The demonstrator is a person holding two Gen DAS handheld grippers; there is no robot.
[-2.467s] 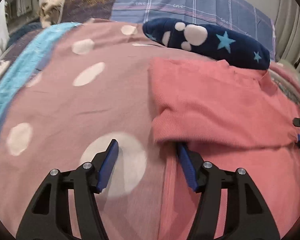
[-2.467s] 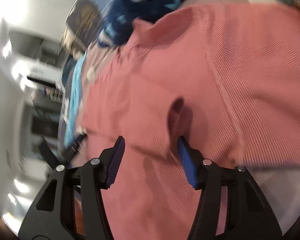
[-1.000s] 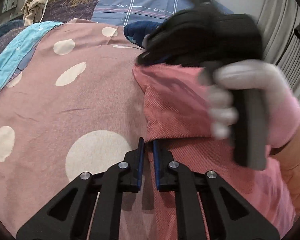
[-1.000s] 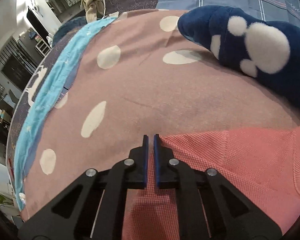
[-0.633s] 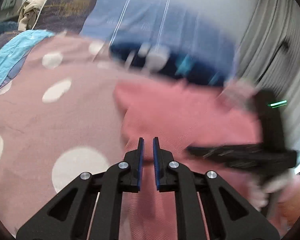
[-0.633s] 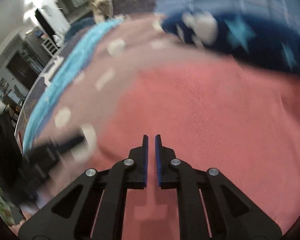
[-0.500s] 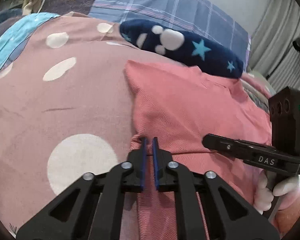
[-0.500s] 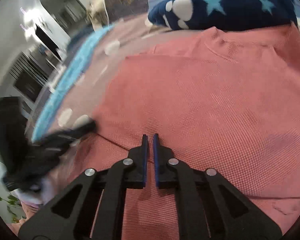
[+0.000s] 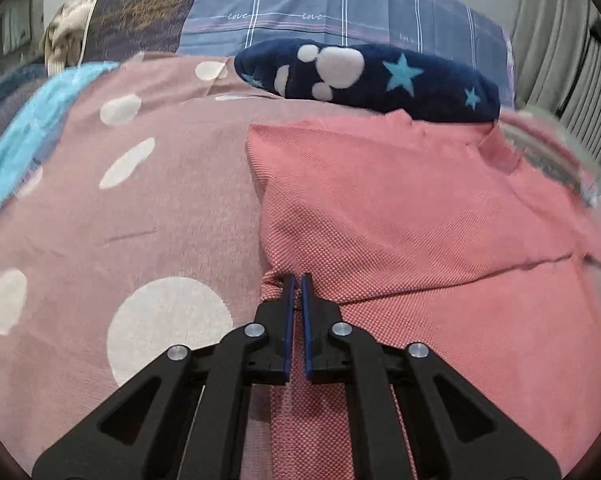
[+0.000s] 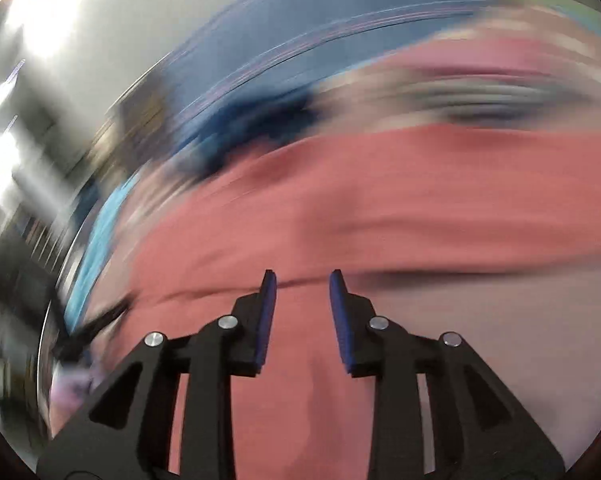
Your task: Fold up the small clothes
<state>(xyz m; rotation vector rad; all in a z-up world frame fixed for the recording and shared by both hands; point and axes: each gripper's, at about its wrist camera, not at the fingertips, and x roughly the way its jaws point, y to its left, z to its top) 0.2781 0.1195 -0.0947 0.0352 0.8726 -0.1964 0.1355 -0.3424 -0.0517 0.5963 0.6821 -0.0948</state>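
A pink knit shirt (image 9: 400, 216) lies folded over on the polka-dot bedspread (image 9: 120, 220), with its folded flap lying across the lower part. My left gripper (image 9: 295, 280) is shut on the shirt's left edge at the corner of the fold. The right wrist view is heavily blurred: my right gripper (image 10: 302, 280) is open just above the pink shirt (image 10: 380, 208), holding nothing, near a fold line.
A navy plush cushion with white paw print and blue stars (image 9: 364, 76) lies beyond the shirt. A plaid blue pillow (image 9: 340, 12) stands behind it. A turquoise blanket (image 9: 32, 120) runs along the left. Grey curtains (image 9: 560, 60) hang at the right.
My right gripper has opened, let go of the shirt and is swinging fast, blurring its view; it has left the left wrist view. My left gripper stays shut on the shirt edge.
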